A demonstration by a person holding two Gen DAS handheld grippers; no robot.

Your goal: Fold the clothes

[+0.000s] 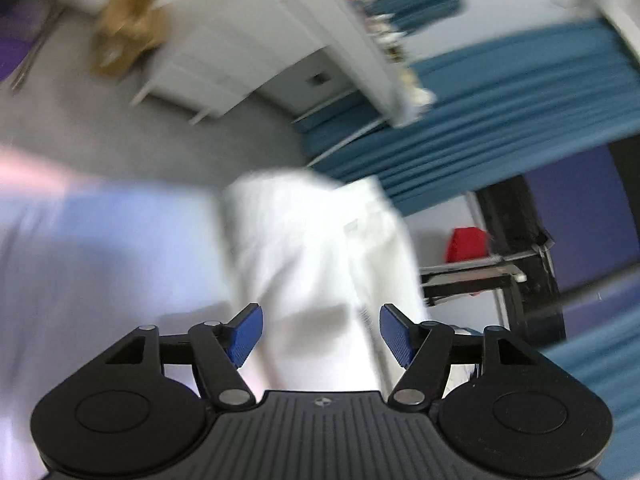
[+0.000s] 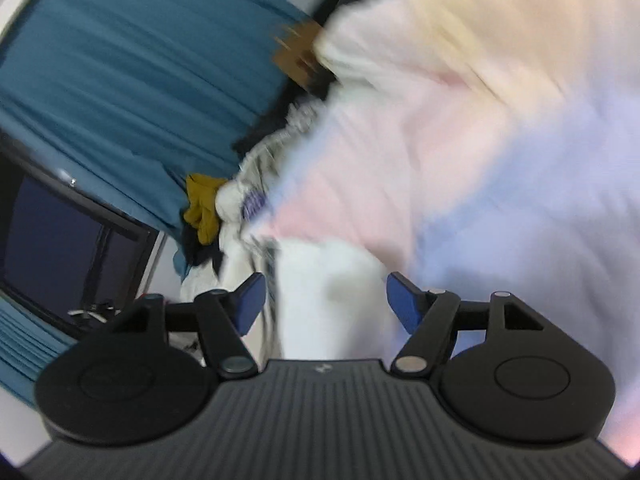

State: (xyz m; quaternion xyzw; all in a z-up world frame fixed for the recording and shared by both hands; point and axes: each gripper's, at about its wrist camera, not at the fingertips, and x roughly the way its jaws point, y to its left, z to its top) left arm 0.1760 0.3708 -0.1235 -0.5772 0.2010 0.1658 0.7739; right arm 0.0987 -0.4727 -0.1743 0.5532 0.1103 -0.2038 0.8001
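Note:
A white garment (image 1: 316, 252) lies bunched on a pastel pink-and-lilac sheet (image 1: 100, 248), straight ahead of my left gripper (image 1: 321, 334). The left jaws stand wide apart, empty, with the white cloth seen between them. In the right wrist view the same white garment (image 2: 328, 292) shows between the jaws of my right gripper (image 2: 326, 302), which also stand wide apart and hold nothing. The pastel sheet (image 2: 500, 140) fills the right of that view. Both views are motion-blurred.
A pile of other clothes, with a mustard piece (image 2: 204, 208), sits at the sheet's edge. Teal curtains (image 1: 500, 112) (image 2: 120, 80), a white cabinet (image 1: 240, 48), a brown toy (image 1: 128, 32), a red object (image 1: 466, 244) and a dark window (image 2: 52, 248) surround the bed.

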